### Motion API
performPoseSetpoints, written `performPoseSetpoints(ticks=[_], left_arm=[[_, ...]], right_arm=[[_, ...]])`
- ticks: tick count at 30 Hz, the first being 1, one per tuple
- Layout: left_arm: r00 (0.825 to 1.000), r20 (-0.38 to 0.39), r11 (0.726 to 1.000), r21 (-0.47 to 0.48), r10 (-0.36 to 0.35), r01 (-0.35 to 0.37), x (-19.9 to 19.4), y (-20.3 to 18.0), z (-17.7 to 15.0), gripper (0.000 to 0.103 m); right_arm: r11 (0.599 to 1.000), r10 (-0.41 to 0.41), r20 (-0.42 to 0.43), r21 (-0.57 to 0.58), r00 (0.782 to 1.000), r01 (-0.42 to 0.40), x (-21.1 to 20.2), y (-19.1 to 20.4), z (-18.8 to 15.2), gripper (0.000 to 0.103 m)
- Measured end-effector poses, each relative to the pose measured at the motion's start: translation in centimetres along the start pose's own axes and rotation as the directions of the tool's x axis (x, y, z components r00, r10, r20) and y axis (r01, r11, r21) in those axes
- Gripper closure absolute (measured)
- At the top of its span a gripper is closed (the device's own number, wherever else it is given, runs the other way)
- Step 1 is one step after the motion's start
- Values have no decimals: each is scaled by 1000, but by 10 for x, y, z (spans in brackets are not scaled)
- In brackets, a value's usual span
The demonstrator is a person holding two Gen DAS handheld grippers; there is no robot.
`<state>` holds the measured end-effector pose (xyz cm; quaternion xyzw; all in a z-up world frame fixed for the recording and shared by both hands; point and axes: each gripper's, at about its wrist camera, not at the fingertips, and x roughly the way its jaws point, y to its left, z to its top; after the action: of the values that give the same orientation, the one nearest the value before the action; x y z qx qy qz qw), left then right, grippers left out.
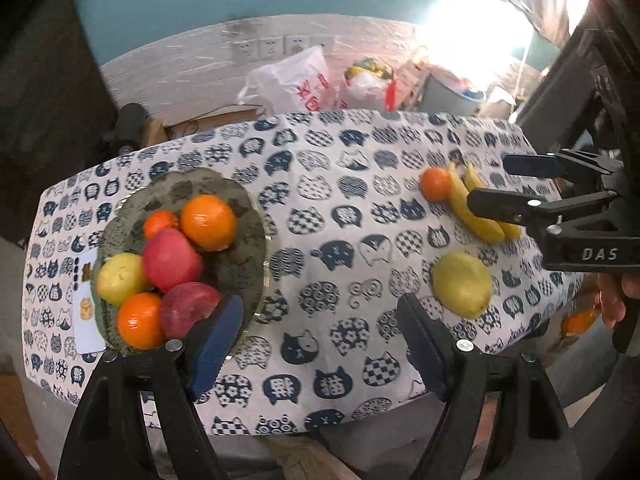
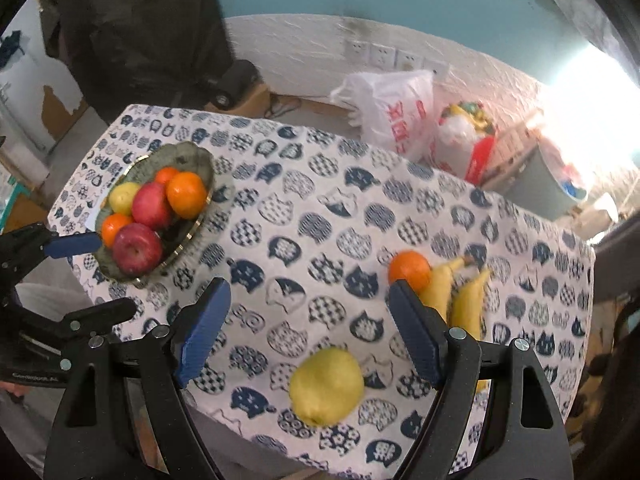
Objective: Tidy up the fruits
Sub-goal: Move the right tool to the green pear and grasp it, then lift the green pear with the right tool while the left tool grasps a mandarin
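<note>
A bench (image 1: 352, 216) covered in a cat-print cloth carries the fruit. On one side sits a green glass plate (image 1: 240, 256) with two red apples (image 1: 172, 258), a pale yellow pear (image 1: 118, 278) and three oranges (image 1: 208, 222) piled touching one another; a small white card (image 1: 86, 308) lies just beside the plate's rim. Well apart on the other side lie a loose orange (image 2: 410, 270), two bananas (image 2: 468, 304) and a yellow lemon (image 2: 326, 386). The orange touches the nearer banana. The bananas lie side by side, long axes running from the near edge toward the wall, stems at the far end. The lemon lies near them, alone.

The left claw (image 1: 320, 344) is released, empty, hanging over bare cloth between plate and lemon. The right claw (image 2: 308, 332) is also released and empty, above the lemon; its right finger (image 2: 416, 340) partly hides the bananas.

Behind the bench stand white plastic bags (image 2: 394, 116), boxes and a grey bin (image 2: 548, 188) against a wall with sockets (image 1: 276, 46).
</note>
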<state>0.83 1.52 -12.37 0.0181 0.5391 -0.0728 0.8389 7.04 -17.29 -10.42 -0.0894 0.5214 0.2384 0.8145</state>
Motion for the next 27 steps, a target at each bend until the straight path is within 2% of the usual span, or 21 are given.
performPoseSetpoints(ticks=[4, 12, 18, 27], left_arm=[[999, -25, 999, 23, -22, 23, 11, -15, -6, 22], [998, -69, 994, 109, 9, -2, 39, -34, -16, 22], [993, -122, 995, 95, 5, 6, 56, -31, -19, 22], [990, -144, 997, 82, 0, 12, 62, -28, -18, 22]], right_arm=[[1000, 5, -66, 21, 998, -3, 17, -12, -21, 22], [996, 41, -213, 82, 976, -24, 57, -27, -61, 22], [996, 47, -259, 82, 965, -26, 75, -26, -69, 22], [994, 75, -311, 102, 948, -46, 97, -22, -77, 22]])
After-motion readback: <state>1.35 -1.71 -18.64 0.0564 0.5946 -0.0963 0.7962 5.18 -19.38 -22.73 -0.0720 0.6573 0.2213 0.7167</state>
